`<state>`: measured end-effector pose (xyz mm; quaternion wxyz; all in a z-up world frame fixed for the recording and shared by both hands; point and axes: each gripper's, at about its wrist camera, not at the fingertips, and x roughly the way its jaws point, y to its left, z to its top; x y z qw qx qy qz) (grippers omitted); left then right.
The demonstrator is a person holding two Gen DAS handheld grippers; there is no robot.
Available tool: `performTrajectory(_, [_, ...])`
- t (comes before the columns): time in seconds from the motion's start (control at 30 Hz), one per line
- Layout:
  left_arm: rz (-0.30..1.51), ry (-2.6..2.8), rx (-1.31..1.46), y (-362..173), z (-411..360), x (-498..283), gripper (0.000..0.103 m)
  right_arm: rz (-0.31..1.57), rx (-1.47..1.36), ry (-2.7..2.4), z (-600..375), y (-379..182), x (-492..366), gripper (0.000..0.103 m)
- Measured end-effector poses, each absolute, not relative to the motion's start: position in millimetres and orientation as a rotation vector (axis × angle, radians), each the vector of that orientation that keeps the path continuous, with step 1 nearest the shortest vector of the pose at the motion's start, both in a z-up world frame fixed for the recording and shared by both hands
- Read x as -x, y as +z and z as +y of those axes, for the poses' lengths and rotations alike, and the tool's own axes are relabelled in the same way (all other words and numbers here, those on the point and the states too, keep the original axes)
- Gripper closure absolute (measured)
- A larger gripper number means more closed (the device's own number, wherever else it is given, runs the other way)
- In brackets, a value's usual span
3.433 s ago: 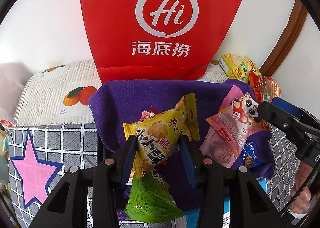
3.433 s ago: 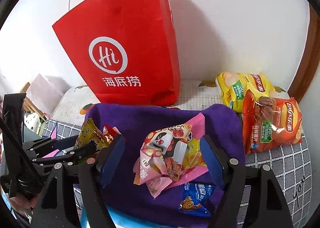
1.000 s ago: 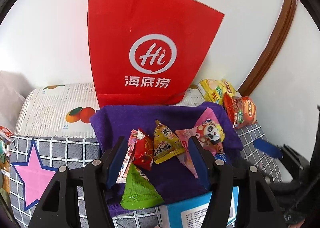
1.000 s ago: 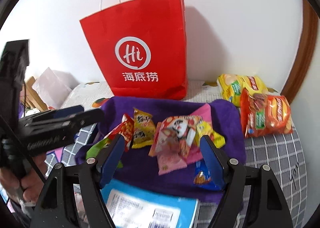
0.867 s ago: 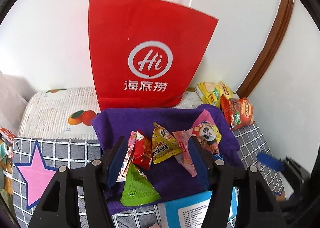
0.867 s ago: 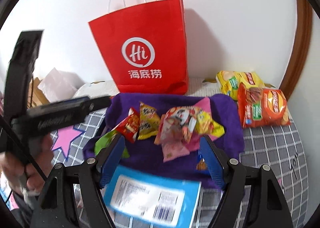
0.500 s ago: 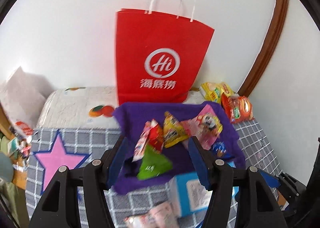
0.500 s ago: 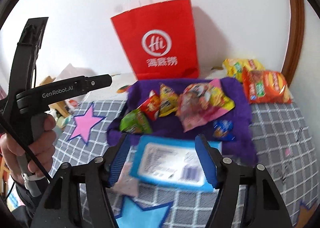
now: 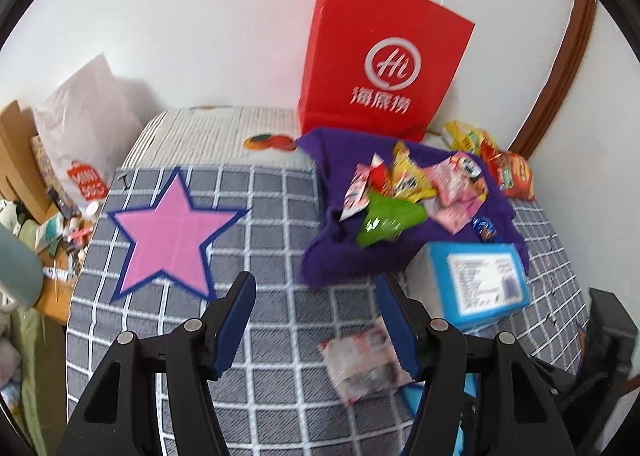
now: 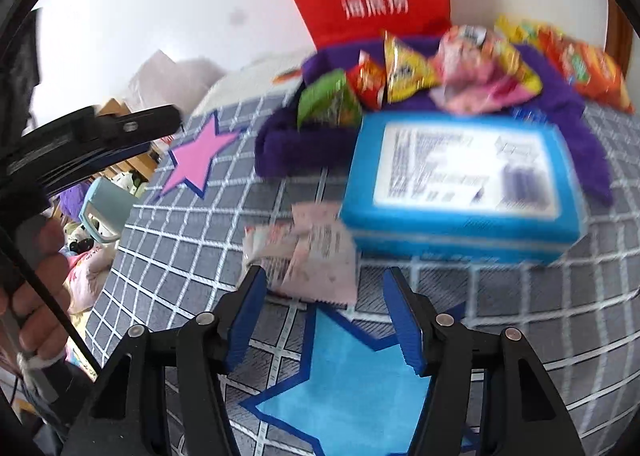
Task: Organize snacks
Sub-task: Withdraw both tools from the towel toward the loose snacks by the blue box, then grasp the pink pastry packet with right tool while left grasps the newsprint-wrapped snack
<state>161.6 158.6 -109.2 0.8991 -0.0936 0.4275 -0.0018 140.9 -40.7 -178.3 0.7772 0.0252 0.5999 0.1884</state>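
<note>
Left wrist view: left gripper [image 9: 316,296] held apart, empty, above the checked blanket [image 9: 272,223].
Right wrist view: right gripper [image 10: 324,292] closing, jaws apart, nothing gripped; pale pink packet [image 10: 308,252] just beyond the tips.
Snacks: green packet [image 9: 386,219], yellow packet [image 9: 408,179] and pink packet [image 9: 456,187] piled on the purple towel [image 9: 332,256].
Blue box [image 10: 460,183]: near the towel's front edge.
Red bag [image 9: 380,67]: upright behind the towel.
</note>
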Motion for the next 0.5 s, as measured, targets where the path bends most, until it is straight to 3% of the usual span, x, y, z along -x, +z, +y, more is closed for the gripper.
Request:
performTrajectory(0.43, [0.927,-0.048,0.187,-141.7,167.8,-155.2,0.043,1.321,-0.167,0.359,-25.7,-223.3,-152.0,0.043])
performTrajectory(0.5, [0.938,-0.048,0.194,-145.7,168.0,-157.6,0.043,1.305,-0.163,0.346,-24.4,-223.4,-152.8,0.056])
